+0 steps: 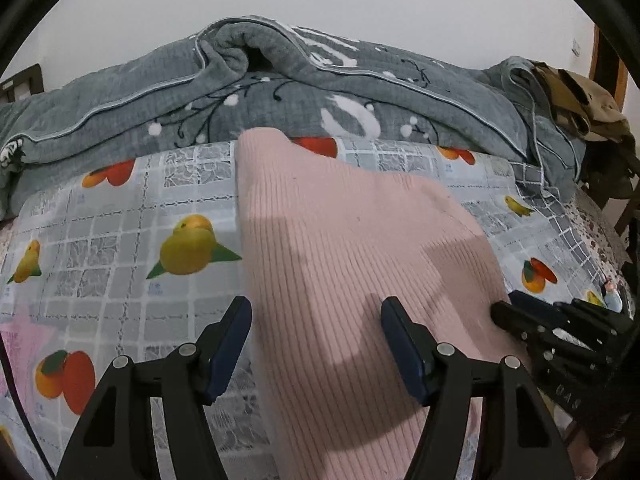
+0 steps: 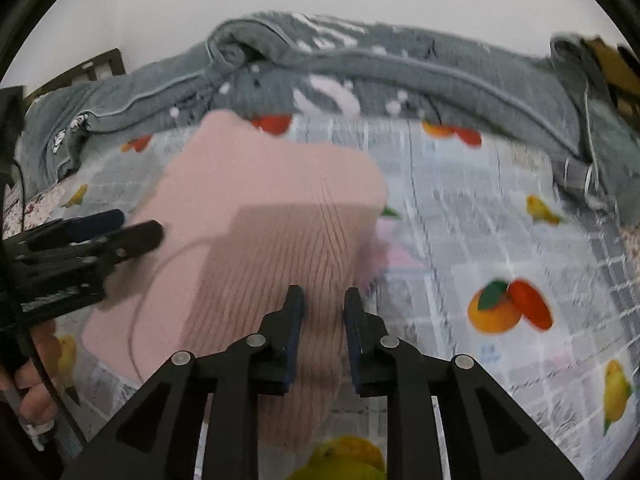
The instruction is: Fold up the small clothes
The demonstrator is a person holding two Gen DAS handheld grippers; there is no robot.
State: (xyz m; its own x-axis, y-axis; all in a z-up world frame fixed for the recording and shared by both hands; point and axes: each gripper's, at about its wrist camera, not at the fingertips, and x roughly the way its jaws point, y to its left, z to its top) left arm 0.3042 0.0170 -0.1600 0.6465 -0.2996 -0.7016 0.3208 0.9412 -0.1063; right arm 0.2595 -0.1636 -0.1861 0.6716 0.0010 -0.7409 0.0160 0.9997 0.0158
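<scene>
Pink knit garment (image 1: 344, 248) lies flat on fruit-print bed sheet (image 1: 120, 216). Left claw (image 1: 316, 320) wide apart above it, gripping nothing. Right claw (image 2: 324, 308) narrowly parted over garment edge, pads clear.

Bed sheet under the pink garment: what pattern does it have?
Bed sheet: grey-white grid printed with yellow and orange fruit; clearest in the left wrist view.
</scene>
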